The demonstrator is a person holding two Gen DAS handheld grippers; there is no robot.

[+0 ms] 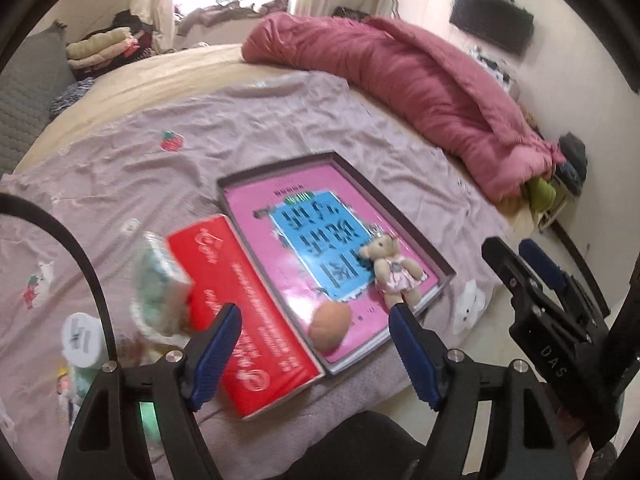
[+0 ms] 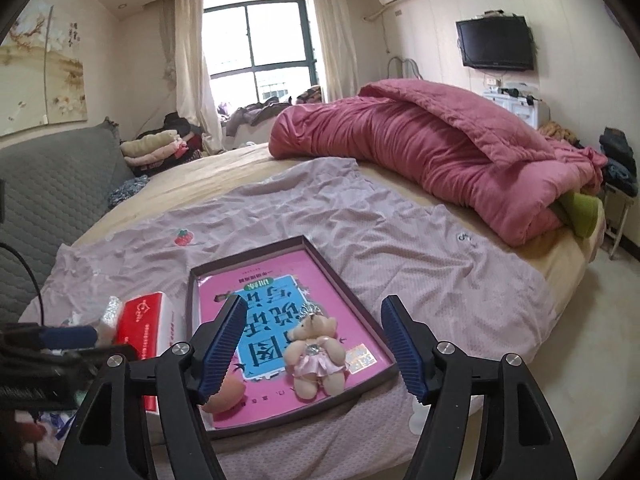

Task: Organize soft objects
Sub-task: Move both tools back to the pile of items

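- Left claw [image 1: 316,320]: the jaws stand wide apart with nothing between the blue pads. It hangs above the bed, pointing steeply down.
- Right claw [image 2: 314,344]: the jaws also stand wide apart and grip nothing. In the left wrist view it shows to the right of the left claw, off the tray's near right corner.
- Tray [image 1: 404,216]: a shallow dark-rimmed tray lies flat on the bed, ahead of both claws. A pink book with a blue panel [image 1: 320,244] covers its floor.
- Teddy bear [image 2: 316,354]: a small beige bear in a pink dress lies on the book, near the tray's front edge. In the right wrist view it appears between the right claw's pads but lies below them, untouched. From the left claw it lies just beyond the right pad.
- Peach-coloured soft ball [image 1: 330,324]: it rests on the book in the tray's near left corner, just ahead of the left claw's opening. In the right wrist view it sits partly behind the left pad.
- Red tissue pack [image 1: 244,312]: it lies touching the tray's left rim, running under the left claw's left pad.
- Green-and-white packet [image 1: 160,280]: blurred, it sits just left of the red pack; its kind cannot be told.
- Lilac sheet [image 1: 248,128]: wrinkled, it covers the bed under all these items.
- Pink quilt [image 2: 432,152]: bunched up, it lies well beyond the tray, to the far right.
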